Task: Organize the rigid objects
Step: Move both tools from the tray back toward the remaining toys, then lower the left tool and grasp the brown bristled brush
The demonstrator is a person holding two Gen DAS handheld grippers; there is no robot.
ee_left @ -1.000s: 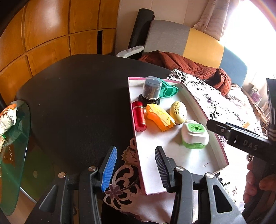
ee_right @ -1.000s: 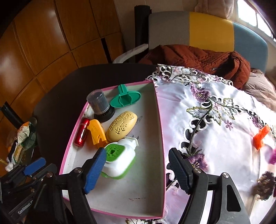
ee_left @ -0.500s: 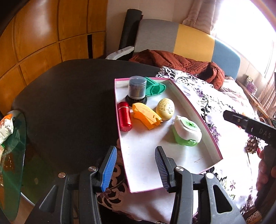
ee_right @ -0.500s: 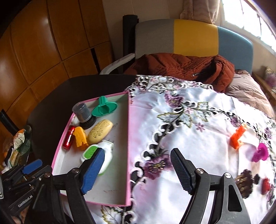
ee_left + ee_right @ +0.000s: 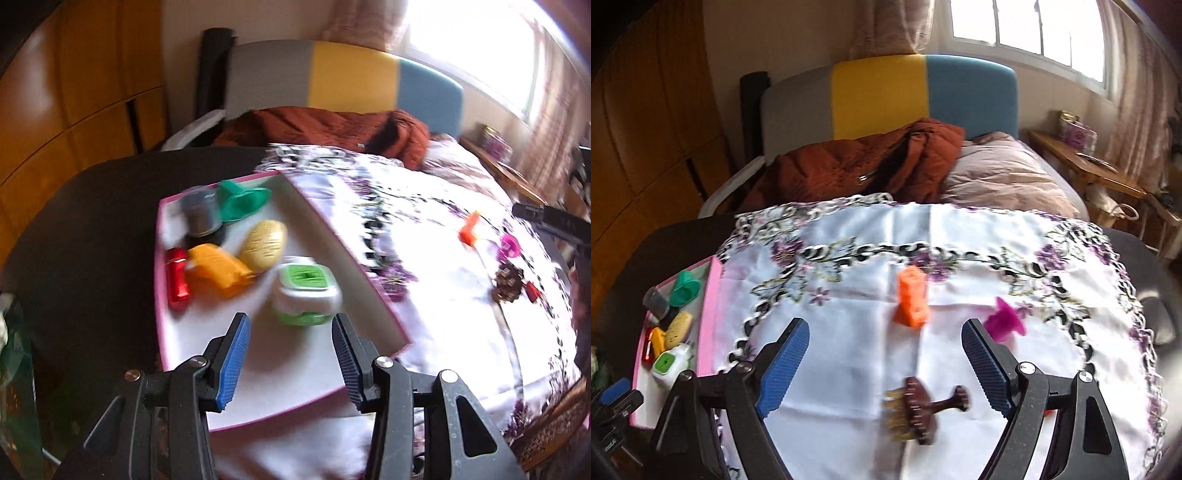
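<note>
Both grippers are wide open and hold nothing. The left gripper [image 5: 290, 354] hangs over the pink box [image 5: 373, 291] of small things. The right gripper [image 5: 882, 363] hangs over the cloth [image 5: 849, 332], near an orange toy [image 5: 911, 297] and a brown brush [image 5: 916, 410].

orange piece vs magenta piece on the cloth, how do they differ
The orange piece is a blocky, upright shape; the magenta piece is a flared cup lying tilted. The orange piece sits ahead of the right gripper, between its fingers; the magenta piece lies beside the right finger. Both rest loose on the white embroidered cloth.
</note>
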